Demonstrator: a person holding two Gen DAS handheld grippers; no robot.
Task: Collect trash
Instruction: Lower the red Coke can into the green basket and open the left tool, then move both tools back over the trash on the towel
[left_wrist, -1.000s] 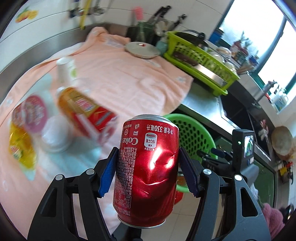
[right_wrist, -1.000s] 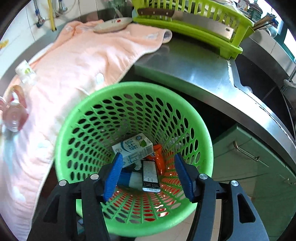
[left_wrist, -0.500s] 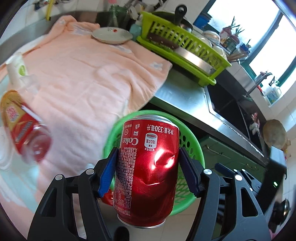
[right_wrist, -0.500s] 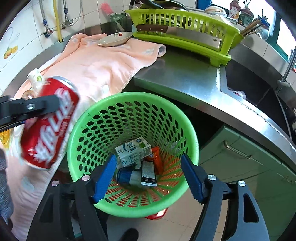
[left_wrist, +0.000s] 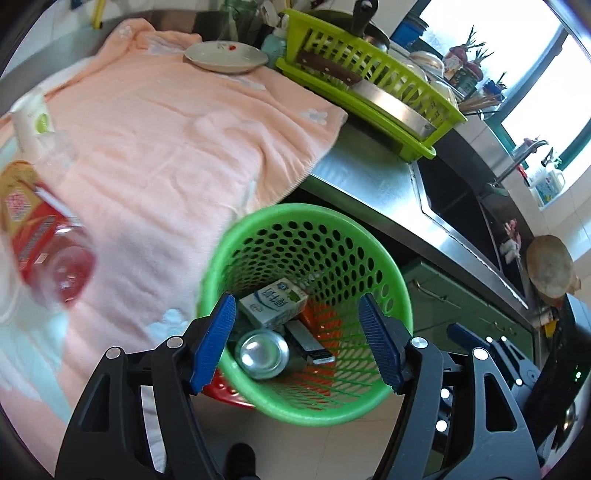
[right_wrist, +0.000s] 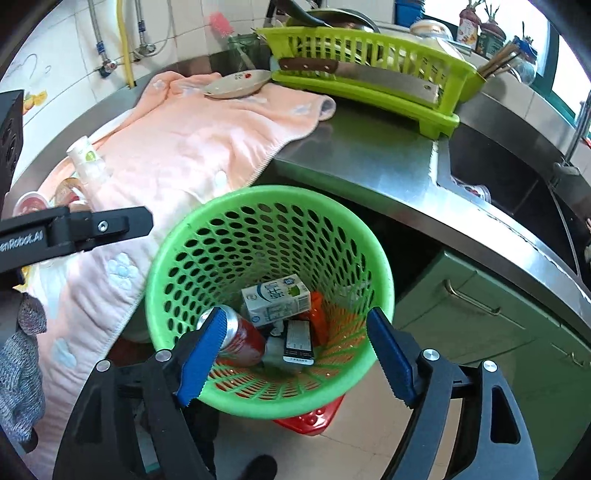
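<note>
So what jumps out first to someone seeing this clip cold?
The bright green basket on the floor fills the middle of both views, with a red can and a milk carton lying in its bottom. Behind it, a peach towel covers the steel counter. Both tongs, left and right, hang open above the basket.

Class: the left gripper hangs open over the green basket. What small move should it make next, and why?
Probably swing the left gripper back left toward the bottle on the towel. Its jaws stand open and empty, the can already lies in the basket, and trash remains on the towel.
</note>
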